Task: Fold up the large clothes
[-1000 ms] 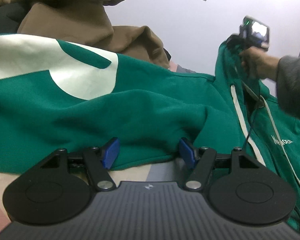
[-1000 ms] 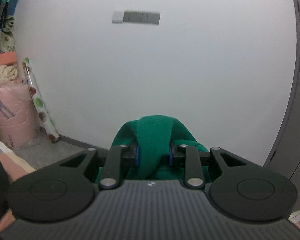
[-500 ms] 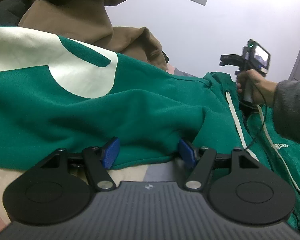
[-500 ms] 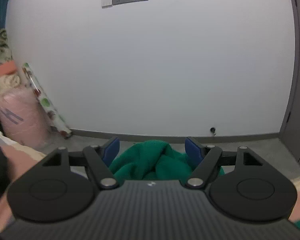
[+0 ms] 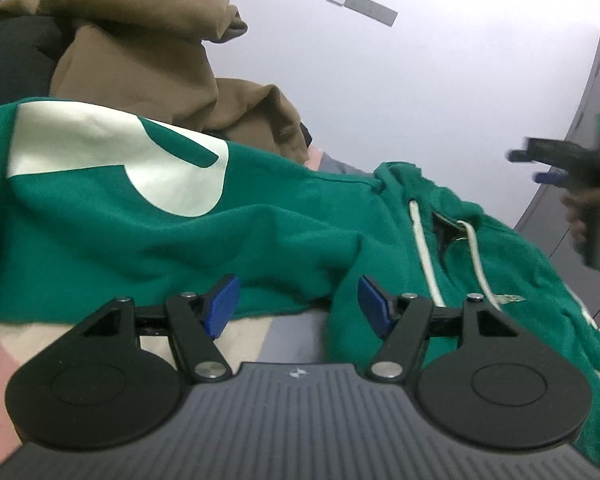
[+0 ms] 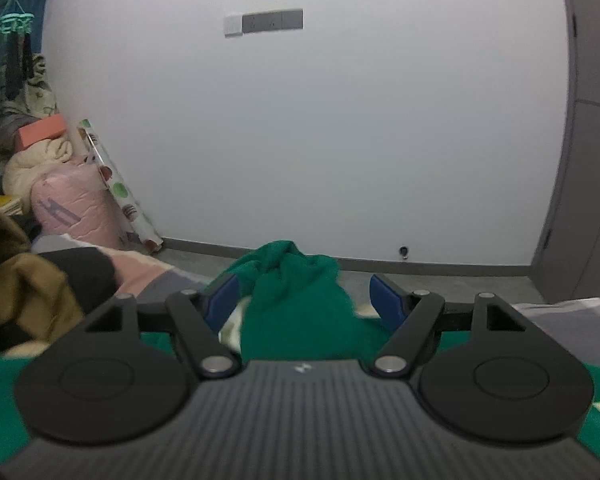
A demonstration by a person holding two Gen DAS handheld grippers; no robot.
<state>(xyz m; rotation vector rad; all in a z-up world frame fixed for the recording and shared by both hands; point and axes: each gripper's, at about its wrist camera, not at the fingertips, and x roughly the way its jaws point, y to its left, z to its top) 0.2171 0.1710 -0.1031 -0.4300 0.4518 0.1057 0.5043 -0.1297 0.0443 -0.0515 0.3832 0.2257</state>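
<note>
A green hoodie [image 5: 260,232] with a white print and white drawstrings lies spread on the bed. My left gripper [image 5: 298,304] is open, its blue pads at the hoodie's near edge, nothing between them. My right gripper [image 6: 304,300] is open above a bunched green part of the hoodie [image 6: 296,280], which lies loose between the pads. In the left wrist view the right gripper [image 5: 556,164] shows at the far right, held in a hand, clear of the cloth.
A pile of brown clothes [image 5: 148,60] lies behind the hoodie at the left. The bed cover [image 5: 252,332] shows pink, cream and grey patches. A white wall with sockets [image 6: 268,22] stands ahead; bags and bedding [image 6: 68,208] sit in the left corner.
My right gripper opened and let go of the hoodie's hood, then moved away to the right. The hood dropped onto the bed. The left gripper stayed open in place.
</note>
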